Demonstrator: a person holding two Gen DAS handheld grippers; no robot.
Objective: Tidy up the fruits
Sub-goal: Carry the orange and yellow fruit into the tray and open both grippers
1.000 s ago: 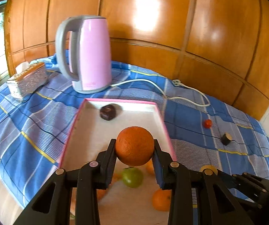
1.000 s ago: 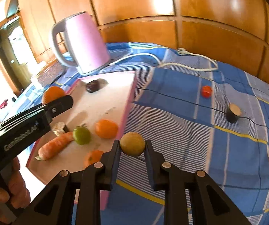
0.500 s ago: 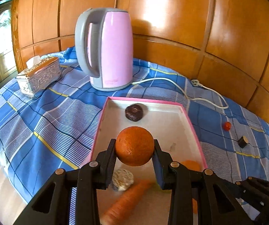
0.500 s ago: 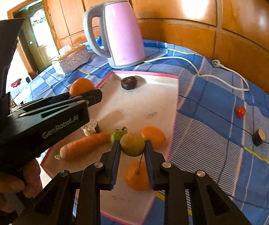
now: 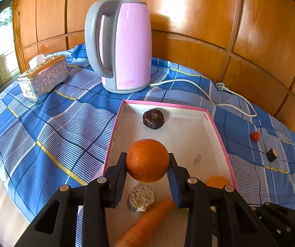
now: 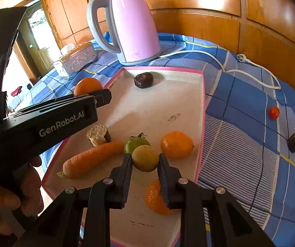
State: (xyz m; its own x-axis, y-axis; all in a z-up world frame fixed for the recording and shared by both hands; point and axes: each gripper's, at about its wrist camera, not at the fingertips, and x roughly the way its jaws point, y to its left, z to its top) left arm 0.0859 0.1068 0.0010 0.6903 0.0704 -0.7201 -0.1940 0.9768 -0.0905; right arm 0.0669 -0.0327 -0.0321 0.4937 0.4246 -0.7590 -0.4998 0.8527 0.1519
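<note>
Fruits, sorted lot: one large orange clamped between both fingers of the left hand-held gripper, raised above the near half of a pink-rimmed white tray; one small yellow-green round fruit pinched between both fingers of the right hand-held gripper, raised above the near end of the same tray. Tray contents, seen from the right hand-held gripper: a green tomato-like fruit with stem just behind the held fruit; a carrot lying ahead and to the left, its thick end near the tray's left rim; a short brown stub with a pale cut face touching or just beside the carrot; an orange citrus ahead and to the right; a second orange citrus below the right finger, partly hidden; a dark wrinkled round fruit alone at the far end. Off the tray, to the right on the blue checked cloth: a small red fruit and a dark cut stub, well apart from each other. Beyond the tray: a pink kettle with white cord, and a silver tissue box far left.
</note>
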